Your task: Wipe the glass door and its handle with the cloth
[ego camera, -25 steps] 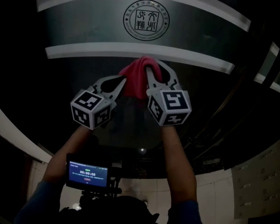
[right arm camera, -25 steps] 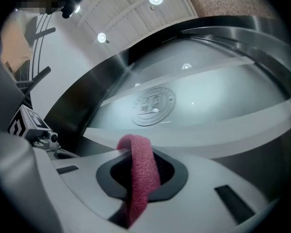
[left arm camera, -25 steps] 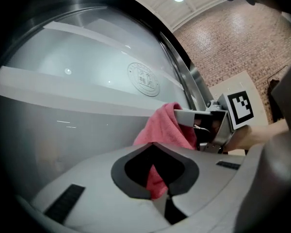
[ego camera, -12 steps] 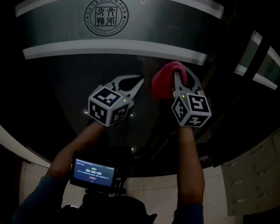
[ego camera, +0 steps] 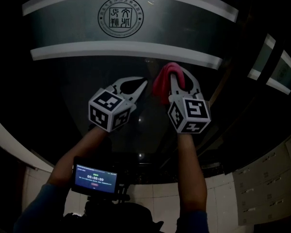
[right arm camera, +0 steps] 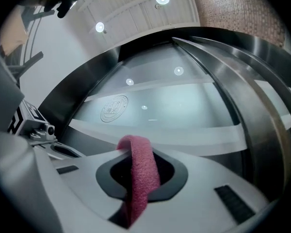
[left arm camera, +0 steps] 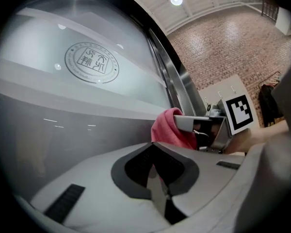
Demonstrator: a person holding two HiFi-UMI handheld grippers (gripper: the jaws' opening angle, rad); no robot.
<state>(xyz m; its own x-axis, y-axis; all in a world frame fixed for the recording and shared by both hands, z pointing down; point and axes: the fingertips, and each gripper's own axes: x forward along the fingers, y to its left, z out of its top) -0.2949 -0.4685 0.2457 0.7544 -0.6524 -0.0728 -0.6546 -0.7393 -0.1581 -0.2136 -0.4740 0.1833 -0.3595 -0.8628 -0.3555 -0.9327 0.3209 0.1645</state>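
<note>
The glass door (ego camera: 136, 38) fills the head view, dark with two frosted bands and a round seal (ego camera: 120, 17). My right gripper (ego camera: 173, 76) is shut on the pink cloth (ego camera: 162, 81), which it holds against the glass just under the lower band. In the right gripper view the cloth (right arm camera: 140, 171) runs as a folded strip between the closed jaws of the right gripper (right arm camera: 136, 147). My left gripper (ego camera: 143, 83) is shut and empty, a little left of the cloth. In the left gripper view the left gripper (left arm camera: 154, 147) points past the cloth (left arm camera: 167, 130). No handle can be made out.
A metal door frame (right arm camera: 262, 110) runs down the right side of the glass. A small lit screen (ego camera: 94, 178) sits near my chest. Pale panels (ego camera: 266, 178) show at the lower right. A brick wall (left arm camera: 223, 47) lies beyond the frame.
A second ago the cloth was bunched at both grippers' tips. The right gripper has since carried it rightward, off the left gripper, then back a little left.
</note>
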